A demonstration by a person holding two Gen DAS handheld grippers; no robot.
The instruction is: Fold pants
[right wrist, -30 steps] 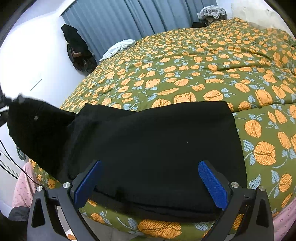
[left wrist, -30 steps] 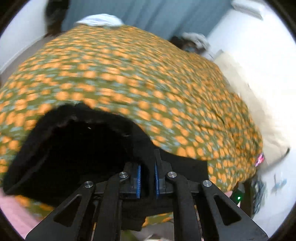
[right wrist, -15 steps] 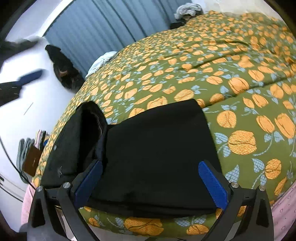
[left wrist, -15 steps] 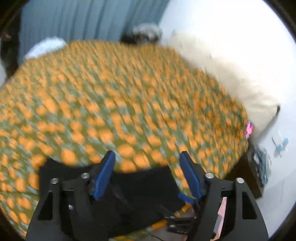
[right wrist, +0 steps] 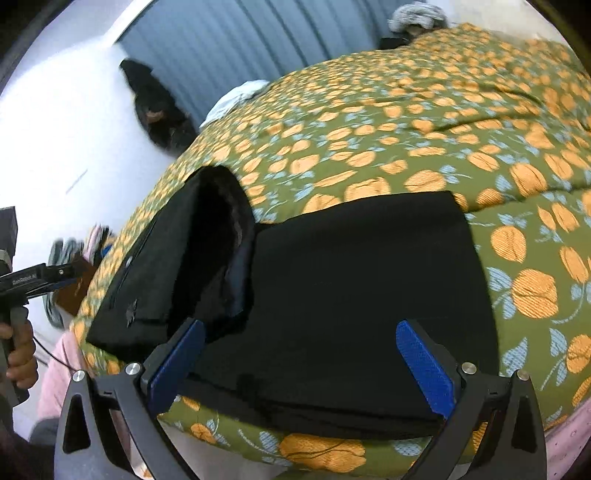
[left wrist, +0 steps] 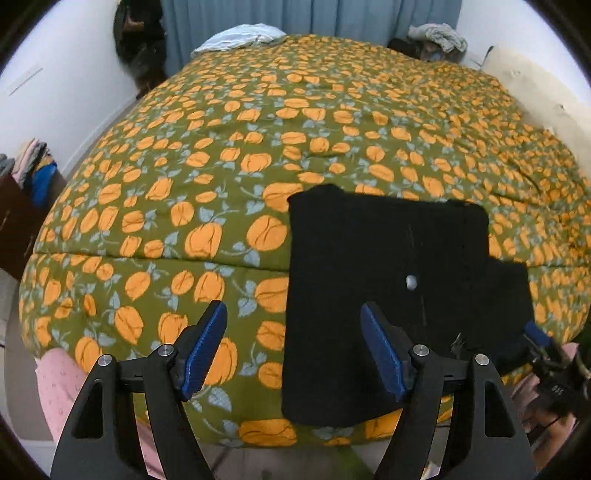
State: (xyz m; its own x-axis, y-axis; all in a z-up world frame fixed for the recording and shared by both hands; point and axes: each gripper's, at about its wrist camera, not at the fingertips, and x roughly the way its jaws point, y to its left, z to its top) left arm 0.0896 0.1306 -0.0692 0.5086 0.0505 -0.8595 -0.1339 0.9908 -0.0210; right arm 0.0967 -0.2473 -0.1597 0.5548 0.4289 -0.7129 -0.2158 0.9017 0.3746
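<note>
The black pants (left wrist: 388, 280) lie folded in a flat stack near the front edge of the bed; in the right wrist view the pants (right wrist: 351, 295) have a folded part at the left with its opening raised. My left gripper (left wrist: 293, 347) is open and empty, above the stack's left edge. My right gripper (right wrist: 301, 363) is open and empty, low over the stack's near edge. The right gripper also shows at the lower right of the left wrist view (left wrist: 543, 343), and the left one at the left edge of the right wrist view (right wrist: 40, 277).
The bed cover (left wrist: 258, 147) is green with orange flowers. A white cloth (left wrist: 240, 37) and a grey garment (left wrist: 439, 35) lie at the far end by blue curtains. A cream pillow (left wrist: 535, 92) is at the right. A shelf with clothes (left wrist: 26, 173) stands at the left.
My left gripper has let go of the pants part it held, opened and pulled back to the left. The folded part now rests on the stack. My right gripper stayed open.
</note>
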